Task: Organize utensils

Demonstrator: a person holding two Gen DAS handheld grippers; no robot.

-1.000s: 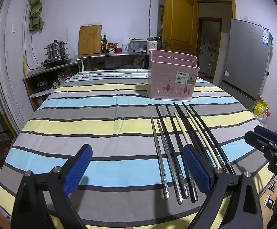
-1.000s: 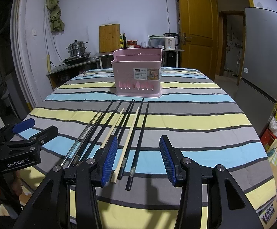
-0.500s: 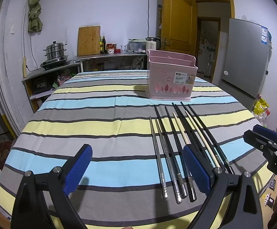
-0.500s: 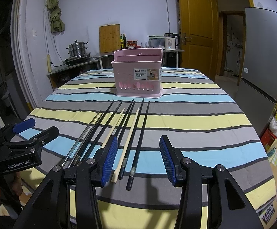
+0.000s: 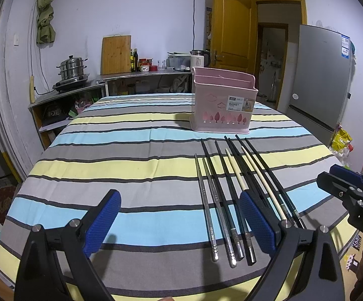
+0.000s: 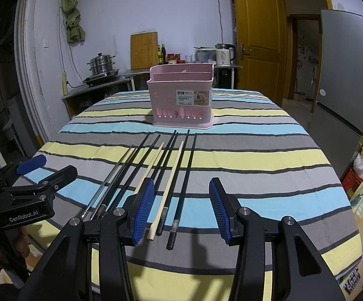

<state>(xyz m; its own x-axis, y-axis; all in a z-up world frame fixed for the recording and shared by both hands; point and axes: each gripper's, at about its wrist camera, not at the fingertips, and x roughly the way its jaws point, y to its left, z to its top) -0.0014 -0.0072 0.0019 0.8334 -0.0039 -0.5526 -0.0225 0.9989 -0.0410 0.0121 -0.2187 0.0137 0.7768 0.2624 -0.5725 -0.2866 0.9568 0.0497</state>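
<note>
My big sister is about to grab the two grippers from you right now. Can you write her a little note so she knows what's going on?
Left gripper: open, holding nothing, above the table's near edge.
Right gripper: open, holding nothing, with the near ends of a pale chopstick and two dark ones between its fingers, untouched.
Chopsticks: all lying side by side on the striped tablecloth, metal, black and pale ones, tips toward the basket.
Pink basket: upright farther back on the table; no chopsticks show in it.
Done: nothing sorted yet.
Left: pick up the chopsticks and put them in the basket.
</note>
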